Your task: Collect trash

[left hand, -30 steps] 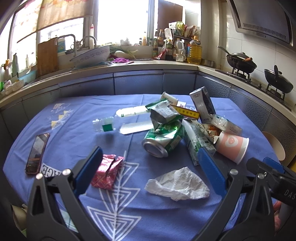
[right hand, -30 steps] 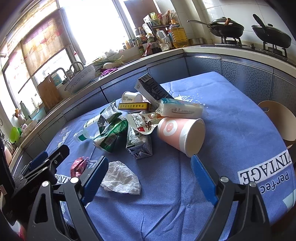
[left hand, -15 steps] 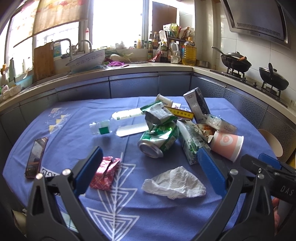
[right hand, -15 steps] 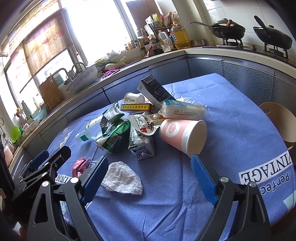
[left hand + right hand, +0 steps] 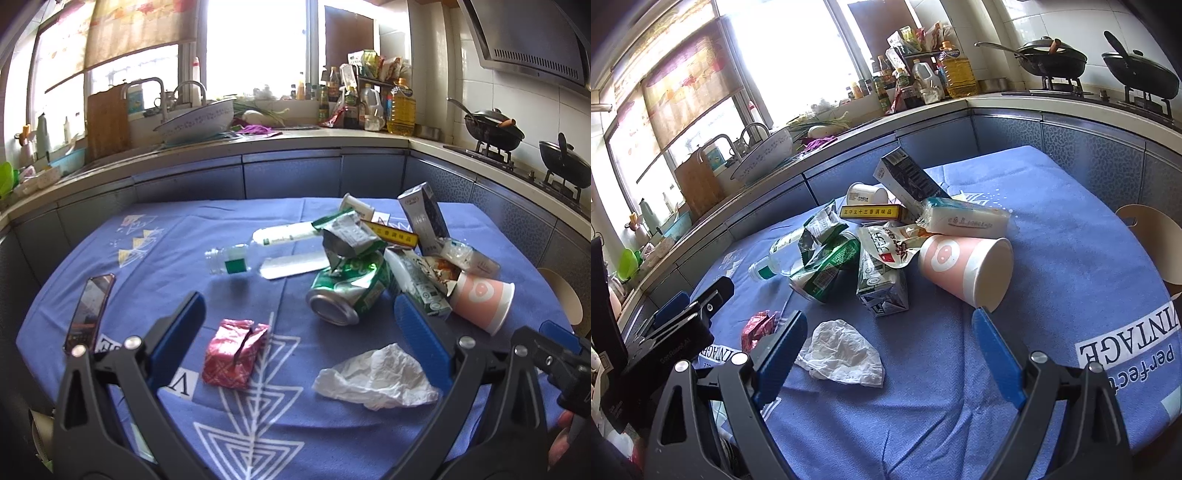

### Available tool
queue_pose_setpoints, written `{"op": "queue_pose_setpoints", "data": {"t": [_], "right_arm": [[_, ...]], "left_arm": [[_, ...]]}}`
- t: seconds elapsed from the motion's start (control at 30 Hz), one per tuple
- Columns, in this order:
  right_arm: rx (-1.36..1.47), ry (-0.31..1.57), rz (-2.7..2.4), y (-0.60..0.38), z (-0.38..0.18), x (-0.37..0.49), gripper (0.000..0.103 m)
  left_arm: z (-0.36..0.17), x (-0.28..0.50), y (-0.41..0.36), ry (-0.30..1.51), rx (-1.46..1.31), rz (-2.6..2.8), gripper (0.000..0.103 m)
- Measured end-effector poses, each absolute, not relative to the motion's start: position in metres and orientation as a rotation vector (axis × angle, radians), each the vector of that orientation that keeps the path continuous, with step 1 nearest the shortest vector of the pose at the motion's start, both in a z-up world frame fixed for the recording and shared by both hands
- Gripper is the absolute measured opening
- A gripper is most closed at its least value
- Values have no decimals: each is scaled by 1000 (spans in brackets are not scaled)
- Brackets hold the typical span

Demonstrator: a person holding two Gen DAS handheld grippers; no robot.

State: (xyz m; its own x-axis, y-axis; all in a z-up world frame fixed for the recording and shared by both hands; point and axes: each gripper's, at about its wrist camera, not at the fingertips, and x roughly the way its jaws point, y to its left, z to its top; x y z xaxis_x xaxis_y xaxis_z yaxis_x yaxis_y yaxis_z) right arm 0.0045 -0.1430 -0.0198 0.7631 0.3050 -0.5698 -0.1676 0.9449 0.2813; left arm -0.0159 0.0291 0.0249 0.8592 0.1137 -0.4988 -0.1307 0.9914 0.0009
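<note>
**Trash pickup: basically nothing collected so far**

All the trash sits out on the table [image 5: 166,258] with the blue cloth. Main heap is centre-right in the left wrist view: crushed green can [image 5: 347,291], milk carton [image 5: 419,284] leaning on it, pink paper cup [image 5: 482,301] on its side, a clear bottle [image 5: 258,247] lying behind, plus boxes and wrappers stacked on top. Nearer the camera, apart from the heap, are a crumpled white tissue [image 5: 375,376] and a red foil wrapper [image 5: 234,354].

Left claw [image 5: 299,332] is spread wide and empty, hovering over the near edge with the red wrapper and tissue roughly between its fingers. Right claw [image 5: 890,354] is also wide apart, holding nothing, tissue low centre-left in its view.

No bin or bag visible anywhere. A phone [image 5: 90,314] at lower left isn't trash, I'd guess. So the whole job's left, probably starting with the loose bits.
</note>
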Motion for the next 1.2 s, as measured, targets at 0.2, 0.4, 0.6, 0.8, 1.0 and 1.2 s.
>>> {"op": "queue_pose_setpoints", "data": {"t": [0.2,0.4,0.6,0.8,1.0,1.2], "right_arm": [[212,632,290,-140,-17,0,89],[214,635,303,-137,-17,0,89],[236,644,322,-137,-19,1,89],[246,646,335,-136,-20,1,89],[241,648,330,-136,-19,2,89],[230,639,317,-136,-17,2,89]], "left_arm": [[25,-11,39,514,-24,138,99],[23,-9,42,515,-4,156,99],[23,-9,43,504,-12,161,99],[23,-10,43,494,-6,170,99],[21,-8,47,510,-16,183,99],[20,-6,48,515,-4,204,99]]}}
